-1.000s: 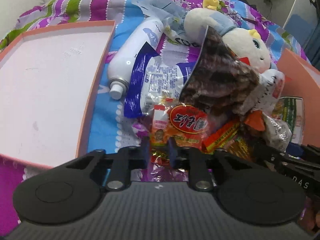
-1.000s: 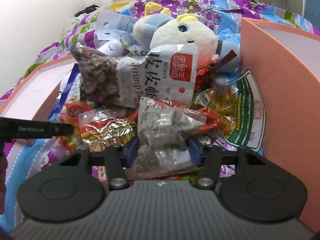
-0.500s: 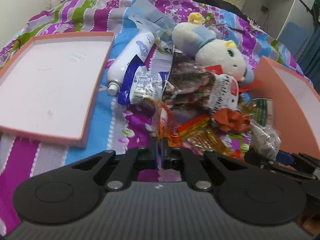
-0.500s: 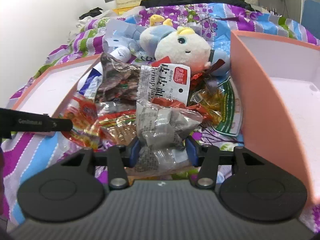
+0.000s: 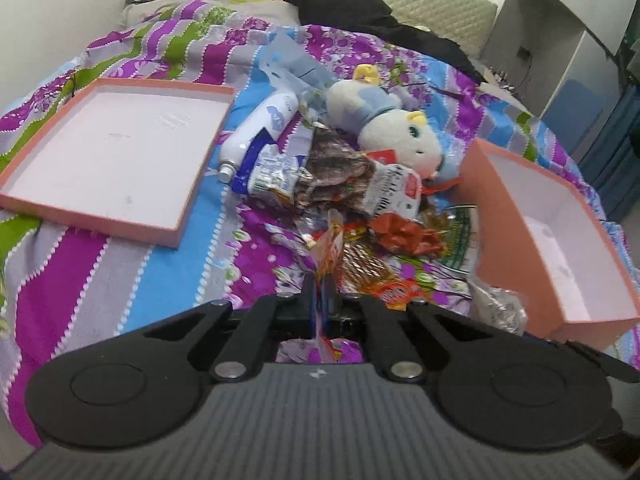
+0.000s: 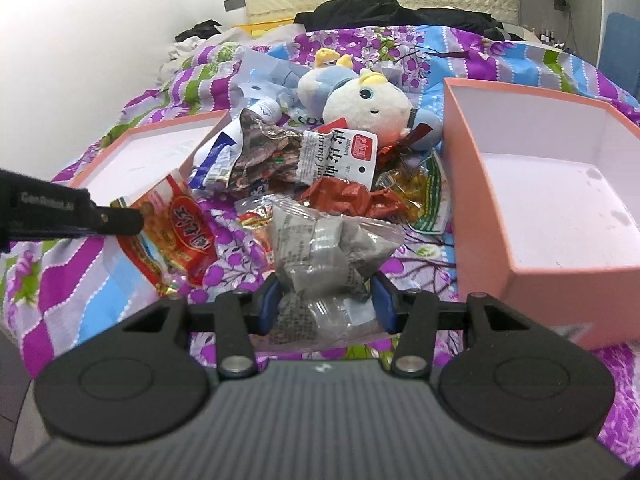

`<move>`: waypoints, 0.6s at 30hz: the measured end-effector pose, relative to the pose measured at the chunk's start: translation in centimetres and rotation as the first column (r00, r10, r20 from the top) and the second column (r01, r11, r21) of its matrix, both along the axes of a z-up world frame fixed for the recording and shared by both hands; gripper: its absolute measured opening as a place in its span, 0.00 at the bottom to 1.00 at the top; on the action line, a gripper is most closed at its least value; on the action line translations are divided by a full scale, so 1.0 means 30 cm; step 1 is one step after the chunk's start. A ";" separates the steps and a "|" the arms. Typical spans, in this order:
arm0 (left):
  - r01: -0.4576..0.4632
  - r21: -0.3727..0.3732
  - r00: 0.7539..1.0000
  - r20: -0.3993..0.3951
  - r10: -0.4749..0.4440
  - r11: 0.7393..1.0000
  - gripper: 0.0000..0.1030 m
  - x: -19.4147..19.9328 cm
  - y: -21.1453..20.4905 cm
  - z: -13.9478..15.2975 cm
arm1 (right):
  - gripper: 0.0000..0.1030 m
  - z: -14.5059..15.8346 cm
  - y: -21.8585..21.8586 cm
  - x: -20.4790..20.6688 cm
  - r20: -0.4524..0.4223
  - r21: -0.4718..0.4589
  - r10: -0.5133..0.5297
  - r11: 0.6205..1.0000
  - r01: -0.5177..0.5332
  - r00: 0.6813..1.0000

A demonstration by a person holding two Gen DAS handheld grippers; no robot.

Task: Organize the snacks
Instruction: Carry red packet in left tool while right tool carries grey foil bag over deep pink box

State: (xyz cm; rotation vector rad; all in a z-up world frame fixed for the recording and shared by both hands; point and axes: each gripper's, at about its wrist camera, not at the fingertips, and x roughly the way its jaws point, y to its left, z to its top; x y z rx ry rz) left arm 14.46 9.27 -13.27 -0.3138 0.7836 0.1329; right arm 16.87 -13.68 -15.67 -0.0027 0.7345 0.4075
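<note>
A heap of snack packets (image 5: 352, 184) lies on the bedspread between two pink boxes. My left gripper (image 5: 319, 280) is shut on the edge of an orange-red snack packet (image 5: 330, 240), lifted clear of the heap. The same orange-red packet (image 6: 176, 232) hangs from the left gripper (image 6: 132, 222) in the right wrist view. My right gripper (image 6: 326, 300) is shut on a clear bag of grey wrapped sweets (image 6: 324, 252), raised above the bedspread. The shallow pink lid (image 5: 116, 152) lies to the left, the deep pink box (image 6: 560, 208) to the right.
A white and blue plush toy (image 6: 368, 108) and a white spray bottle (image 5: 260, 132) lie at the far side of the heap. Black clothes (image 6: 384, 8) rest by the padded headboard. A grey cabinet (image 5: 560, 40) stands at the far right.
Both grippers have risen and drawn back from the heap, each carrying its packet. The left jaws closed fully on the orange-red packet.
</note>
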 end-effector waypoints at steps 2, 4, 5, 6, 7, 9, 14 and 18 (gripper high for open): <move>0.002 0.006 1.000 0.009 -0.002 1.000 0.02 -0.022 -0.027 0.020 | 0.50 0.016 -0.016 -0.017 0.004 -0.002 0.000 1.000 0.000 1.000; 0.008 0.005 1.000 0.020 -0.009 1.000 0.02 -0.036 -0.050 0.044 | 0.49 0.035 -0.031 -0.029 0.011 -0.002 0.000 1.000 0.000 1.000; 0.013 0.006 1.000 0.026 -0.013 1.000 0.02 -0.038 -0.061 0.055 | 0.49 0.047 -0.038 -0.034 0.017 -0.004 -0.003 1.000 0.003 1.000; 0.016 0.004 0.999 0.033 -0.016 1.000 0.02 -0.039 -0.070 0.067 | 0.49 0.057 -0.044 -0.039 0.023 -0.004 -0.005 1.000 0.005 1.000; 0.019 0.001 0.999 0.038 -0.019 1.000 0.02 -0.038 -0.077 0.078 | 0.49 0.069 -0.051 -0.042 0.029 -0.003 -0.006 1.000 0.006 1.000; 0.031 -0.002 0.998 0.053 -0.030 1.000 0.02 -0.036 -0.092 0.105 | 0.49 0.092 -0.067 -0.044 0.042 -0.002 -0.010 1.000 0.011 0.999; 0.062 -0.003 0.993 0.098 -0.061 0.998 0.02 -0.029 -0.128 0.182 | 0.49 0.162 -0.099 -0.037 0.086 0.003 -0.024 1.000 0.024 0.996; 0.089 0.002 0.987 0.134 -0.088 0.996 0.02 -0.016 -0.161 0.244 | 0.49 0.222 -0.125 -0.025 0.125 0.005 -0.036 0.999 0.035 0.991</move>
